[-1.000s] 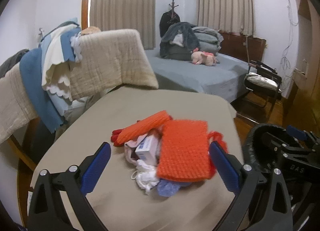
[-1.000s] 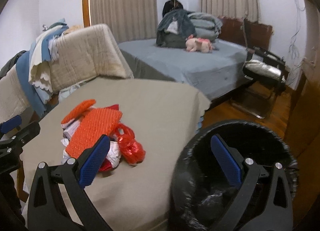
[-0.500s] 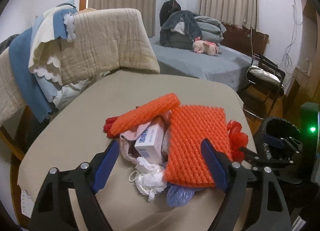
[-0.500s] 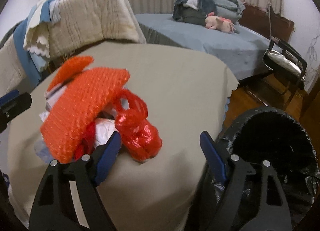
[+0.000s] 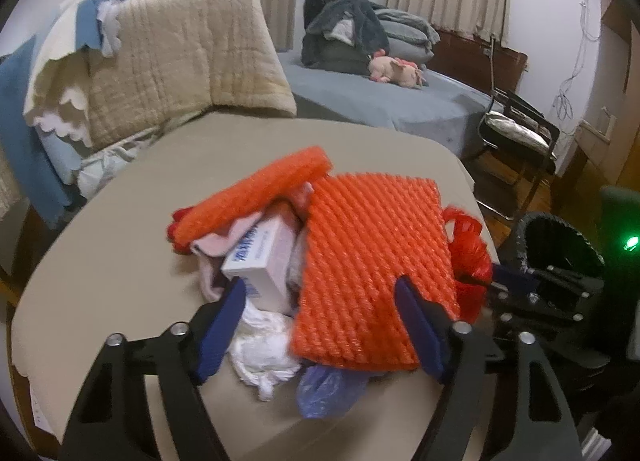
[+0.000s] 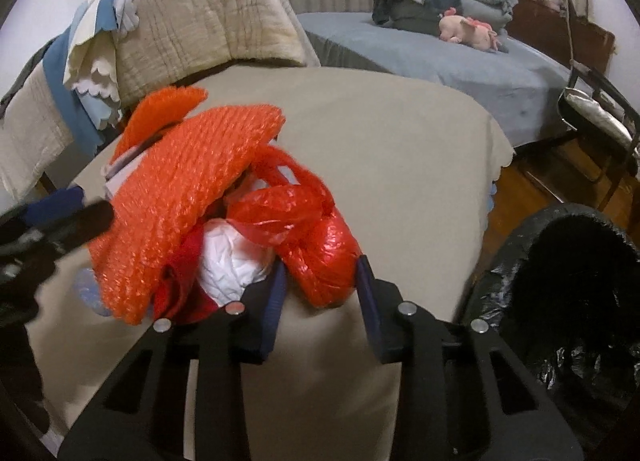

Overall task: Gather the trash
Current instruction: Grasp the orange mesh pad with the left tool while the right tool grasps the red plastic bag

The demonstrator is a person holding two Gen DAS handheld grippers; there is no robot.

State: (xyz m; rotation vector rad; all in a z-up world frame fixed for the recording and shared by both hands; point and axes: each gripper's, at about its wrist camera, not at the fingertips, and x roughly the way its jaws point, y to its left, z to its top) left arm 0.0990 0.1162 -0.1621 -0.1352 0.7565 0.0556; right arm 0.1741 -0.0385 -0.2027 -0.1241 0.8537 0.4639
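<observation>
A trash pile sits on the beige table: an orange foam net sheet, an orange foam roll, a white box, white crumpled paper, a bluish plastic bag and a red plastic bag. My left gripper is open, its jaws around the near edge of the orange sheet and the box. My right gripper is half closed, its jaws on either side of the red bag, touching or nearly so. The black-lined trash bin stands right of the table.
Quilts and towels hang over a chair back behind the table. A grey bed with clothes and a pink plush toy lies beyond. A black folding chair stands on the wood floor at right.
Both grippers have moved forward onto the pile. The left jaws narrowed around the orange sheet. The right jaws narrowed a lot around the red bag.
</observation>
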